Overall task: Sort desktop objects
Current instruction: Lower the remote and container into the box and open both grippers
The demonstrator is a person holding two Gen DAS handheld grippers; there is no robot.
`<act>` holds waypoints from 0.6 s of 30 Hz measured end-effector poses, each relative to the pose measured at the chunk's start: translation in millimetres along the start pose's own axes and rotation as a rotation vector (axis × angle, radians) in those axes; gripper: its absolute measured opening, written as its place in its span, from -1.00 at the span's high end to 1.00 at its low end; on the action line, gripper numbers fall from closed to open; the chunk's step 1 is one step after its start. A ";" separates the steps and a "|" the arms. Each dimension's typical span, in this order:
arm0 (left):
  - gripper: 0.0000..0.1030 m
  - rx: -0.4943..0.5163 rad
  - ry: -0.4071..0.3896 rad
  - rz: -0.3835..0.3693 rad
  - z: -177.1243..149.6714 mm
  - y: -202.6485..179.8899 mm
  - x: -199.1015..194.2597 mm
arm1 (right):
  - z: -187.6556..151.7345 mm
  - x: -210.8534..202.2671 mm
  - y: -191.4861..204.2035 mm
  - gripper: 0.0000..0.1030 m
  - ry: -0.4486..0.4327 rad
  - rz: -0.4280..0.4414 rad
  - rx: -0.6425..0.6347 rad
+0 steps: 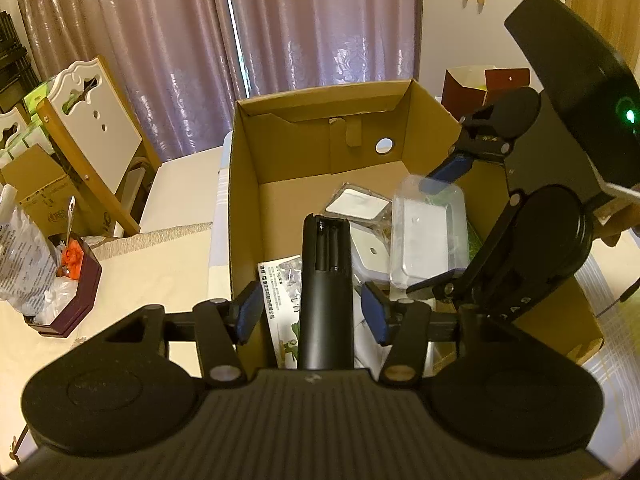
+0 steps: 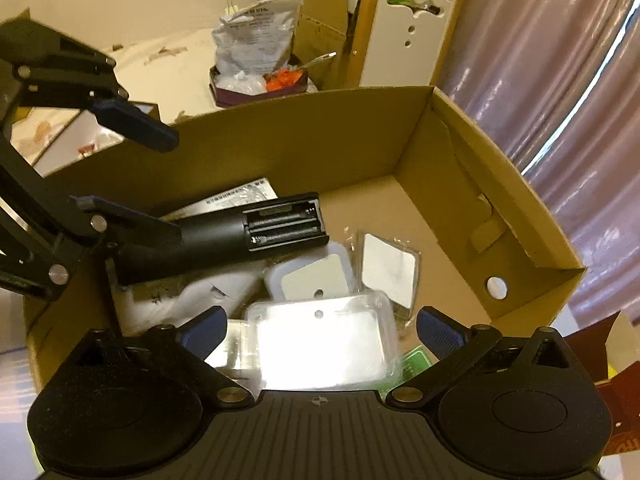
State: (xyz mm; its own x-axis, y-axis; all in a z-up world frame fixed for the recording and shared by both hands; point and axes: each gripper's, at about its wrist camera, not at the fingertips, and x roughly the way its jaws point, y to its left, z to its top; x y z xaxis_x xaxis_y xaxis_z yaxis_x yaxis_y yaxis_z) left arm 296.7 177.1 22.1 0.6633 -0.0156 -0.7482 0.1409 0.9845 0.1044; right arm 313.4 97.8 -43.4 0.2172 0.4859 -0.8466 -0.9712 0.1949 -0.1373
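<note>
An open cardboard box (image 1: pixel 320 148) (image 2: pixel 280 140) holds several items. A black remote control (image 1: pixel 326 280) (image 2: pixel 224 236) with its battery bay uncovered lies in it, between the wide-apart fingers of my left gripper (image 1: pixel 312 314), which is open above the box and also shows in the right wrist view (image 2: pixel 132 168). A clear plastic case (image 1: pixel 428 236) (image 2: pixel 320 344) lies between the spread fingers of my right gripper (image 2: pixel 320 336) (image 1: pixel 432 232), which is open. White square packets (image 1: pixel 358 202) (image 2: pixel 388 268) and a printed leaflet (image 1: pixel 280 280) (image 2: pixel 236 196) also lie in the box.
A purple tray (image 1: pixel 68 292) (image 2: pixel 256 88) with an orange item and a plastic bag (image 1: pixel 20 248) (image 2: pixel 252 32) stands on the cream table. A white wooden rack (image 1: pixel 92 120) (image 2: pixel 400 28) and curtains (image 1: pixel 280 20) are behind. A dark red box (image 1: pixel 480 84) sits at the right.
</note>
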 end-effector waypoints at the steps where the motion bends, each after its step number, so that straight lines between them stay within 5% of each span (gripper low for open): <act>1: -0.03 -0.001 -0.001 0.001 -0.2 0.5 -0.7 | 0.2 -1.5 -0.7 -1.00 -0.005 0.007 0.007; 11: -0.11 -0.003 -0.014 0.016 -2.6 -1.8 -11.7 | 0.8 -30.2 0.6 -1.00 -0.063 -0.052 0.004; 18: -0.49 0.004 -0.027 0.028 -3.9 -6.1 -22.2 | -7.2 -65.1 2.4 -1.00 -0.105 -0.121 0.104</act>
State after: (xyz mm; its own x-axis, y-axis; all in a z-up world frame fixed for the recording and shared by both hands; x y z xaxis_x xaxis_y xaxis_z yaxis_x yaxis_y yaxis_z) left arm 278.2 172.2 35.5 0.6868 0.0072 -0.7268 0.1248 0.9839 0.1277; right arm 296.2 60.6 7.7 0.3460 0.5388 -0.7681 -0.9232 0.3414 -0.1763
